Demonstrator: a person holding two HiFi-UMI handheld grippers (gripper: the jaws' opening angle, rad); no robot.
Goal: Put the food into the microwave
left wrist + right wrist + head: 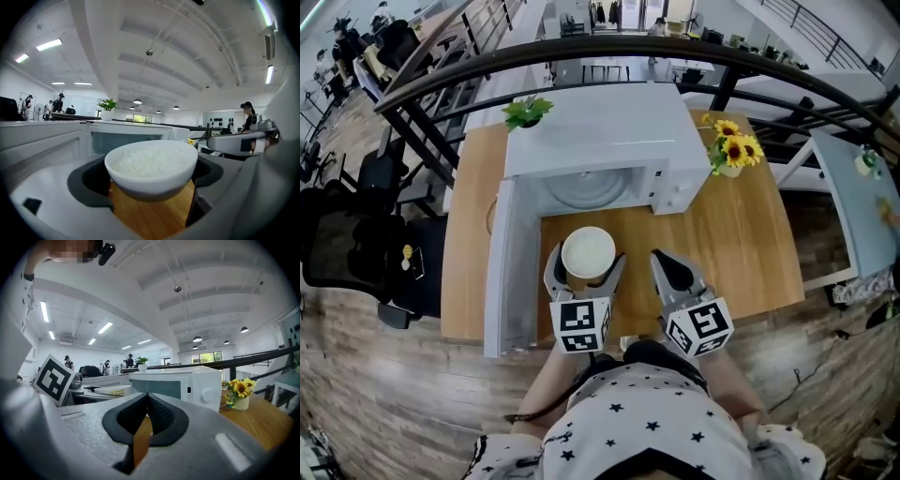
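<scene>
A white bowl of rice (588, 253) hangs just above the wooden table (741, 244), in front of the white microwave (609, 131). My left gripper (587, 262) is shut on the bowl's sides. The microwave's door (508, 272) stands swung open to the left, and its cavity (586, 187) shows a glass turntable. In the left gripper view the bowl of rice (151, 164) fills the space between the left gripper's (150, 172) pads, with the microwave (131, 138) straight behind. My right gripper (667, 265) sits beside the bowl on the right, shut on nothing; in its own view the right gripper (147, 397) has its pads meeting.
A vase of sunflowers (733, 148) stands on the table right of the microwave. A small green plant (527, 111) sits on the microwave's top. A dark railing (581, 52) runs behind the table. The open door walls off the bowl's left side.
</scene>
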